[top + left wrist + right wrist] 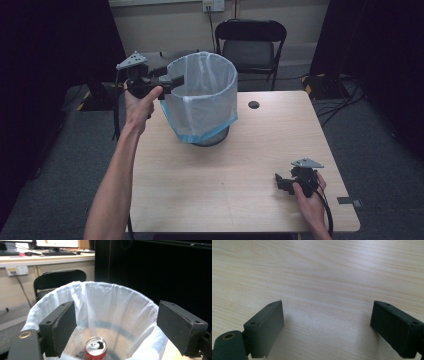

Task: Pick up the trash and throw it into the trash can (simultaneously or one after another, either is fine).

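At the near edge of the wooden table (215,190), a person's right hand rests the right gripper (283,181) low on the tabletop, its jaws spread wide over bare wood and holding nothing; it appears parked out of the way while the other hand works. Farther back, the left arm reaches up and forward, holding the left gripper (176,80) at the rim of a mesh waste bin (202,100) lined with a pale blue plastic bag (107,305). Its jaws also stand apart and empty, positioned just above the bin's opening. Below them, inside the bin, a red drink can (96,349) sits upright near the bottom, its opened top facing up, which suggests the gripper is raised there for dropping it in. Beyond the table stands a black folding chair (251,42) against the wall.
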Tool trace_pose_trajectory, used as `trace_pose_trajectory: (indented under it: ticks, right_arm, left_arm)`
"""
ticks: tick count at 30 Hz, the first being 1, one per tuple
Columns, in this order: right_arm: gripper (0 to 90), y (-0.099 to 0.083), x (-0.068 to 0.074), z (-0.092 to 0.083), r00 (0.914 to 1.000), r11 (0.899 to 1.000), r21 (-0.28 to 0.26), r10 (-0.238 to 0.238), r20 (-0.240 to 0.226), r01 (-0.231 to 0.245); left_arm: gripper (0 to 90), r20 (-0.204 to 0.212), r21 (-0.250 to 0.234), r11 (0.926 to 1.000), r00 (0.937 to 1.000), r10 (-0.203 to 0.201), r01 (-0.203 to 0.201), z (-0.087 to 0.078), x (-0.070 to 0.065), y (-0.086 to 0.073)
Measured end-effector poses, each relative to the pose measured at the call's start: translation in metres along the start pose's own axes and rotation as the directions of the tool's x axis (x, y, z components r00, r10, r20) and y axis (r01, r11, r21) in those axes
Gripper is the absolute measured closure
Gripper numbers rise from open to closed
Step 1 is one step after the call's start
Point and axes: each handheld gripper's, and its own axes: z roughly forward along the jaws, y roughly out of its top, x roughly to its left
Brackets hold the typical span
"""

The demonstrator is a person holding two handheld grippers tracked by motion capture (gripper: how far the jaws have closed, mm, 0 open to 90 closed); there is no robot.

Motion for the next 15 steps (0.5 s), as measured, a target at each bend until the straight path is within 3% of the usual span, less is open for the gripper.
trace_pose_trajectory:
  ticks: [4, 7, 9, 11, 13, 15]
  right_arm:
    - [10.6, 0.000, 0.000, 0.000, 1.0000, 1.000, 0.000, -0.001, 0.000, 0.001]
    - [10.6, 0.000, 0.000, 0.000, 1.0000, 1.000, 0.000, 0.000, 0.000, 0.000]
    - [10.6, 0.000, 0.000, 0.000, 1.0000, 1.000, 0.000, -0.001, 0.000, 0.001]
    - [10.6, 0.000, 0.000, 0.000, 1.0000, 1.000, 0.000, -0.001, 0.000, 0.001]
    - [10.6, 0.000, 0.000, 0.000, 1.0000, 1.000, 0.000, -0.001, 0.000, 0.001]
    - [10.6, 0.000, 0.000, 0.000, 1.0000, 1.000, 0.000, 0.000, 0.000, 0.000]
  left_arm:
    - [15.5, 0.007, 0.012, 0.9999, 1.0000, -0.001, 0.001, -0.005, -0.001, -0.003]
    - [15.6, 0.043, 0.028, 0.9990, 0.9984, -0.036, 0.035, -0.009, -0.001, -0.009]
    - [15.6, 0.032, 0.031, 0.9994, 0.9994, -0.015, 0.014, -0.013, -0.005, -0.012]
    - [15.5, 0.037, 0.035, 0.9991, 0.9990, -0.023, 0.022, -0.018, -0.006, -0.014]
    - [15.5, 0.036, 0.048, 0.9988, 0.9993, 0.005, -0.006, -0.023, -0.011, -0.014]
    - [15.5, 0.055, 0.052, 0.9985, 0.9984, 0.015, -0.018, -0.028, -0.016, -0.016]
